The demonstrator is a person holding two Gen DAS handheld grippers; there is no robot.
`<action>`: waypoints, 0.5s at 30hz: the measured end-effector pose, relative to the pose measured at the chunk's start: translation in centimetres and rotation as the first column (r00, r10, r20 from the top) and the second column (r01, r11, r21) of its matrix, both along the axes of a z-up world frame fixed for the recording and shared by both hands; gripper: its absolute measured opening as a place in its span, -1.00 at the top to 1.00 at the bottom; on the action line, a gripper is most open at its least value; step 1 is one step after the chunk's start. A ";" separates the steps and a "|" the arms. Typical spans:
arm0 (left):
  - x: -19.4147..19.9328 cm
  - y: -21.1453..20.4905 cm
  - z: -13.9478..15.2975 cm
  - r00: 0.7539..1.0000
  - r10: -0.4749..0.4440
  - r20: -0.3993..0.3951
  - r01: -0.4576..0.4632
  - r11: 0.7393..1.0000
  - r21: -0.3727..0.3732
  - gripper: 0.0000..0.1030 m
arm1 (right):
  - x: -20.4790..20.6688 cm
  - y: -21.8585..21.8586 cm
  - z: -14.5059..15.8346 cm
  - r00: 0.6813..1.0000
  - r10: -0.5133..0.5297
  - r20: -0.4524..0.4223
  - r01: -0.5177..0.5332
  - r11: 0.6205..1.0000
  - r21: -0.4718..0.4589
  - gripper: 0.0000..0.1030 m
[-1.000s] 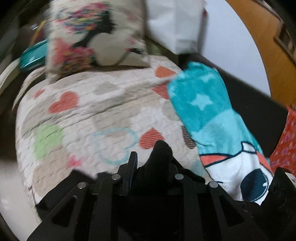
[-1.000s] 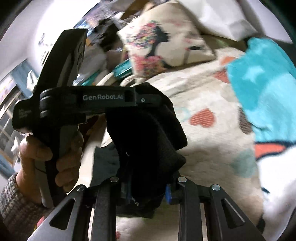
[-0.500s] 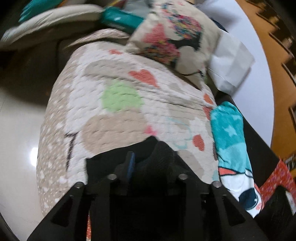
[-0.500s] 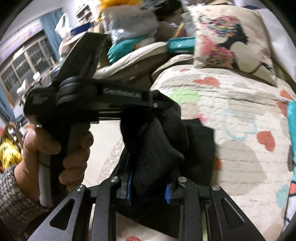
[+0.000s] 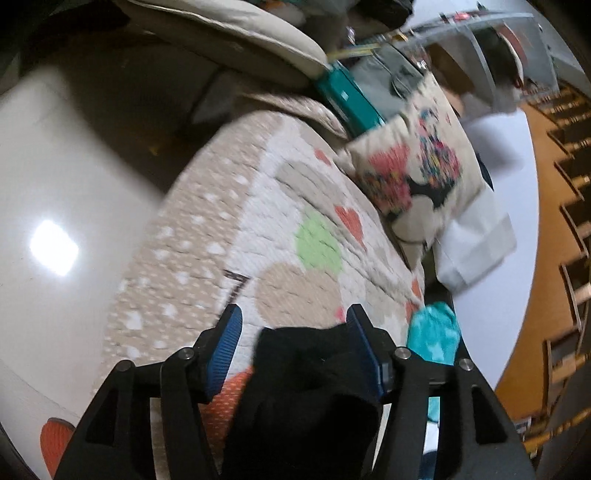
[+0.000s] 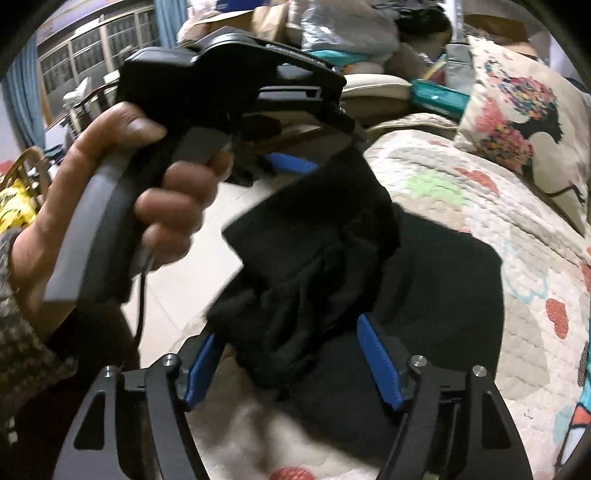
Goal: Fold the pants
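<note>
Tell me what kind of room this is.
Probably a lived-in bedroom or living room at home. A quilted cover with hearts and dots lies over a bed or couch, a printed cushion leans at its far end, and bags and bedding are piled behind, with a barred window beyond.

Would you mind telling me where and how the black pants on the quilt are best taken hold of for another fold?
I would grip the black pants at the bunched near end lying between the right gripper fingers, coming down from above. That end stands up in thick folds, while the rest lies flat on the heart quilt, offering little to pinch.
</note>
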State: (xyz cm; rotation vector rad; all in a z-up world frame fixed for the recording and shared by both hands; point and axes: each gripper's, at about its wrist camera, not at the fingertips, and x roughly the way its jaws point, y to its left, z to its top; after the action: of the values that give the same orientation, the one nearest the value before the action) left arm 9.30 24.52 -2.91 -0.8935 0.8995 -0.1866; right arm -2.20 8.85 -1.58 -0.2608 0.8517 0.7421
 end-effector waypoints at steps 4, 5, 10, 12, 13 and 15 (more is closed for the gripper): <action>-2.0 1.3 0.3 0.996 0.094 -0.001 -0.094 0.995 0.018 -0.13 | -0.4 -1.7 0.7 1.000 0.005 -0.008 -0.005 1.000 0.011 -0.50; -2.5 1.5 0.3 0.994 0.105 0.000 -0.105 0.994 0.009 -0.13 | -0.5 -2.5 0.9 1.000 -0.001 -0.013 0.001 1.000 0.016 -0.50; -5.5 0.5 1.5 0.995 0.089 0.046 -0.089 0.996 -0.002 -0.13 | 1.1 -9.4 2.5 0.988 -0.148 -0.043 0.151 0.984 0.092 -0.50; -6.1 -1.0 1.8 0.998 0.050 0.047 -0.052 0.998 0.046 -0.13 | 2.1 -11.6 2.7 0.971 -0.231 -0.059 0.236 0.966 0.101 -0.50; -6.0 -2.2 1.5 0.999 0.016 0.033 -0.018 0.997 0.071 -0.13 | 2.9 -12.5 2.6 0.961 -0.268 -0.071 0.275 0.956 0.105 -0.50; -5.5 -4.0 0.6 0.999 -0.037 -0.013 0.038 0.993 0.110 -0.13 | 4.0 -14.1 2.4 0.942 -0.318 -0.110 0.331 0.933 0.138 -0.50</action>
State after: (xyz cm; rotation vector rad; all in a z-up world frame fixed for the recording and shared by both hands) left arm 3.85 20.55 -2.26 -0.7767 0.9285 -0.1630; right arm 1.80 -5.22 0.83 0.0526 0.8870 0.5069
